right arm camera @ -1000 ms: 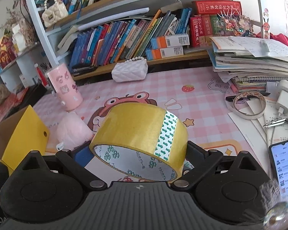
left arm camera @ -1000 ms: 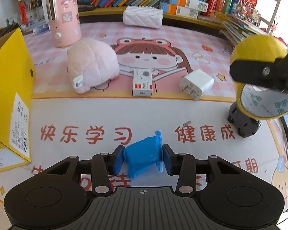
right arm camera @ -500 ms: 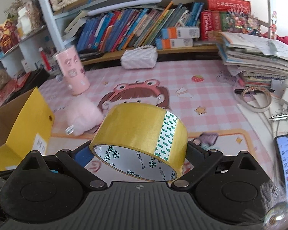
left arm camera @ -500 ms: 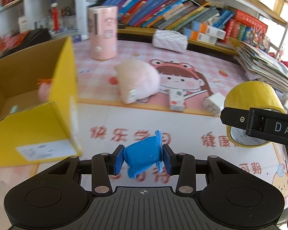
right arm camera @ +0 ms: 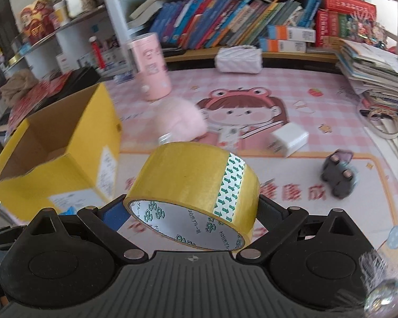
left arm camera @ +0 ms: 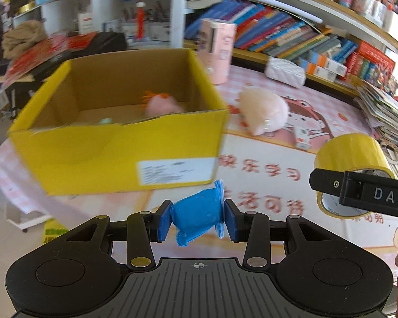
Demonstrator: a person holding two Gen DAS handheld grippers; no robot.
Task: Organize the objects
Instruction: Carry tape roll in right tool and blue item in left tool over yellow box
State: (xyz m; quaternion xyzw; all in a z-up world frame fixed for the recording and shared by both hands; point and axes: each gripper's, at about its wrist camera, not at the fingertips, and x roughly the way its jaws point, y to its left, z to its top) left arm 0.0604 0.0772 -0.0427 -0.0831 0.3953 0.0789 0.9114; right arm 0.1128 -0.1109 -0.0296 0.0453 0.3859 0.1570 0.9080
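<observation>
The left gripper (left arm camera: 198, 221) clamps a small blue cup (left arm camera: 199, 216) on its side, long axis across the jaws, rim rightward, before the open yellow box (left arm camera: 124, 156). The right gripper (right arm camera: 192, 209) clamps a tilted yellow tape roll (right arm camera: 193, 182), hole facing down toward the camera.

Open box (left arm camera: 114, 156) at the mat's (right arm camera: 331, 122) left edge, plush toy (left arm camera: 262, 111) just right of it, charger (right arm camera: 289, 139) farther right.

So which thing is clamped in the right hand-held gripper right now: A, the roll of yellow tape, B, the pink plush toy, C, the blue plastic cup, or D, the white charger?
A: in the right wrist view the roll of yellow tape sits clamped in the right hand-held gripper, while the charger and plush toy lie on the mat.
</observation>
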